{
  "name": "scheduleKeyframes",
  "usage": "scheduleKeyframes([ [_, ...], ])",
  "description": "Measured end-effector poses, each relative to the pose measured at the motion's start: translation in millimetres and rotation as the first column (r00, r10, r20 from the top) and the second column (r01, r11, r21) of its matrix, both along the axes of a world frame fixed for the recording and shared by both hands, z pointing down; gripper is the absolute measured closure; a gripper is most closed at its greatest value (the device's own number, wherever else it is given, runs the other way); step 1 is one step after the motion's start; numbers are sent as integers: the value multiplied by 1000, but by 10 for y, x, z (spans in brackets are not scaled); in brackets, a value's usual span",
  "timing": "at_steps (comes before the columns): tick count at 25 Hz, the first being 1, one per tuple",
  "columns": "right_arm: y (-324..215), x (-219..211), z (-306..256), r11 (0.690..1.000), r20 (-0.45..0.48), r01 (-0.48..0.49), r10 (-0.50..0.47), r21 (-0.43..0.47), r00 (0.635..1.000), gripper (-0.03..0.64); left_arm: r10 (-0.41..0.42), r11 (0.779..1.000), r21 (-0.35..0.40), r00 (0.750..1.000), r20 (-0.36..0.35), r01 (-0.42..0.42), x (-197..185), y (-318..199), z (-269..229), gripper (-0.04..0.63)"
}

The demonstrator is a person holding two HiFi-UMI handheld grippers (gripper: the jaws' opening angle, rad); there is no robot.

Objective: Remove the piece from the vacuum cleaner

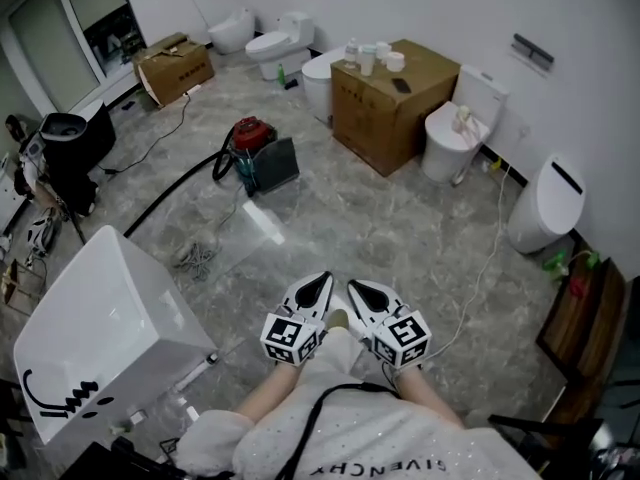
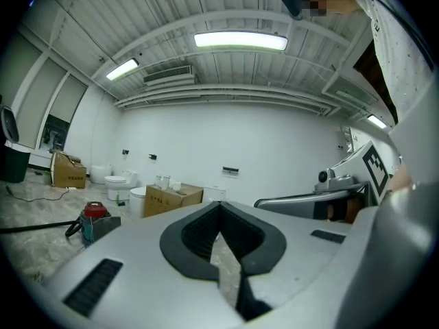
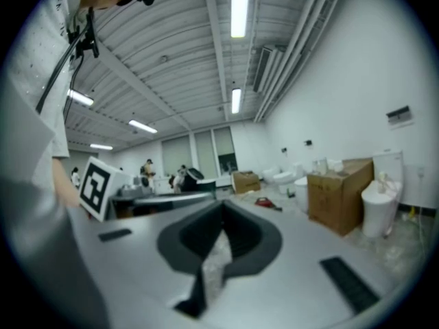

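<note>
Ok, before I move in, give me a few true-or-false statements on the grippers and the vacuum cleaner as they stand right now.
1. The left gripper and the right gripper are both shut, with nothing between their jaws. True.
2. The vacuum cleaner is held in the left gripper. False: it stands on the floor, well ahead of both grippers, and neither touches it.
3. A black hose runs from the vacuum cleaner across the floor toward the left of the head view. True.
4. The cardboard box to the right of the vacuum cleaner has a bare top. False: several small containers stand on it.
</note>
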State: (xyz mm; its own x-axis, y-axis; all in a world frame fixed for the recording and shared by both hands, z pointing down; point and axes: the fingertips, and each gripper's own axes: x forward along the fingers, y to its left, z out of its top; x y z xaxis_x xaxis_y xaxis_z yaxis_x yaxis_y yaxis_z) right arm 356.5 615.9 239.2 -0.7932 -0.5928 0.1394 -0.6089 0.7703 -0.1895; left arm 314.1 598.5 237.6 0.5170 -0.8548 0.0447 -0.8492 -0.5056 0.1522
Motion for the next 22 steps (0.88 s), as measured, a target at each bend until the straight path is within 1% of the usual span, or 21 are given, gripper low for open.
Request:
scheduleKeyframes([
  [4, -475, 9, 39, 1000, -18, 15, -16, -5, 1000, 603, 4, 1000, -17, 1000, -6, -4, 37, -505, 85, 574],
  [12, -1614, -117, -39, 999, -35, 49, -49, 21, 998, 603, 0, 1000, -3, 1000, 17, 0, -61, -1696, 16, 575],
  [16, -2217, -247, 27, 997, -54, 71, -70, 23, 996, 603, -1, 1000, -1, 1000, 12, 1, -141, -2312, 61, 574],
  [18, -2369, -302, 43, 996, -60, 84, -82, 24, 995, 603, -7, 1000, -3, 1000, 3, 7, -177, -2482, 86, 575],
  [22, -2469, -313, 79, 996, -68, 90, -88, 19, 994, 603, -16, 1000, -14, 1000, -5, 16, -191, -2590, 133, 575],
])
